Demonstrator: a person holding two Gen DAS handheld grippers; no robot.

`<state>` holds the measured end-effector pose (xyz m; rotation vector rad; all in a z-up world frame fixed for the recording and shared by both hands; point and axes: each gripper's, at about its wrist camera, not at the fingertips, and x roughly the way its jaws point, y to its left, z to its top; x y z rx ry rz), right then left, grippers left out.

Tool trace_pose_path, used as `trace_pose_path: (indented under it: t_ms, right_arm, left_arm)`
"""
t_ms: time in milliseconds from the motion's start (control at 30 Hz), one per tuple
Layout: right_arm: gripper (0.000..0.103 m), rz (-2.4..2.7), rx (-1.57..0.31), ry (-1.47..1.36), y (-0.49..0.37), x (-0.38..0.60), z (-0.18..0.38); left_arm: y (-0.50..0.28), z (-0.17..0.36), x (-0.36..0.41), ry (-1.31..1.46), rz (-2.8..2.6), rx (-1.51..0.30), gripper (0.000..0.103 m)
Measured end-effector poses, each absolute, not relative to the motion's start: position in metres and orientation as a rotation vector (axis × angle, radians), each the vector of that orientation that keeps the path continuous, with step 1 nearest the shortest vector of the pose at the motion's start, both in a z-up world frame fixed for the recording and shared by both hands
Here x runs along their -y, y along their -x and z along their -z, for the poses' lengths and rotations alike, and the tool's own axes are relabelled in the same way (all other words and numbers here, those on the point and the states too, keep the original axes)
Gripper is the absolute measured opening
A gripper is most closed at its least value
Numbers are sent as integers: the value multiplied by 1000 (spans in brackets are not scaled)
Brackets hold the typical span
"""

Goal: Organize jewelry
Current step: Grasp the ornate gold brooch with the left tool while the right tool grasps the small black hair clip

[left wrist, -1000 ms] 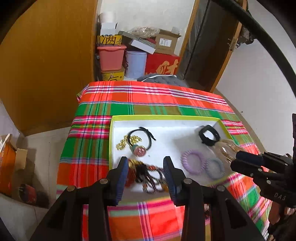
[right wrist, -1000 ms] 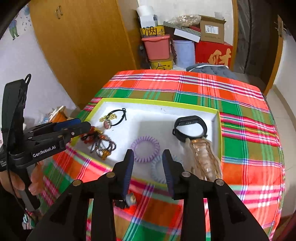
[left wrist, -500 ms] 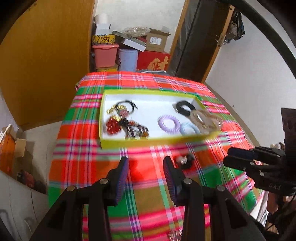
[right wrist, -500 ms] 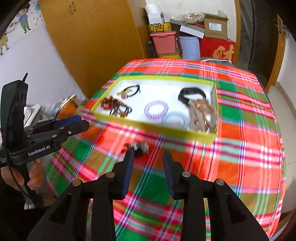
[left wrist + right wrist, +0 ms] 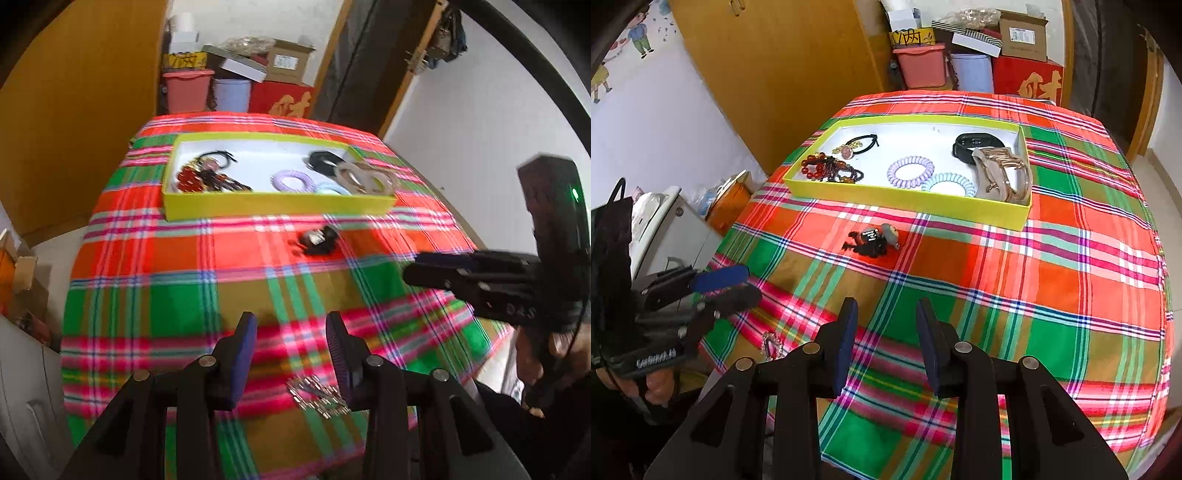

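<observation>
Plaid cloth [image 5: 1052, 280] in red, green and orange covered the table. At lower left of the right wrist view, the left gripper [image 5: 729, 286] hung over the table's near edge, jaws spread and empty, just above a silver chain [image 5: 772, 345]. At centre lay a small dark trinket [image 5: 873, 240]. At bottom centre, the right gripper [image 5: 886, 339] stood parted, holding nothing. Toward upper centre and right, the yellow-green tray [image 5: 905, 203] held beads, hair ties and bangles.
</observation>
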<state>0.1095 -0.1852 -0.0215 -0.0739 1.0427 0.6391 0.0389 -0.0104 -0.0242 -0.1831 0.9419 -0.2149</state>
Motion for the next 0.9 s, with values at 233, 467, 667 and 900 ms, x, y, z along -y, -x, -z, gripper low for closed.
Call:
trace_pose_path:
  t_ms: [233,467,667,900]
  right_arm:
    - [33,-636,-1023,67,-104,190,16]
    - [33,-632,-1018,62,-98,195,14]
    - [33,-628,-1021,57,-97,198,15]
    - [33,-625,-1021,53,-99,199,16]
  left_arm:
    - [-24,41,26,134,234,-1010,39]
    - [-12,48,35,154,254,-1041,49]
    - [-10,53,43,139,259,-1065,49]
    - [-17,56,44,74,211,-1026,50]
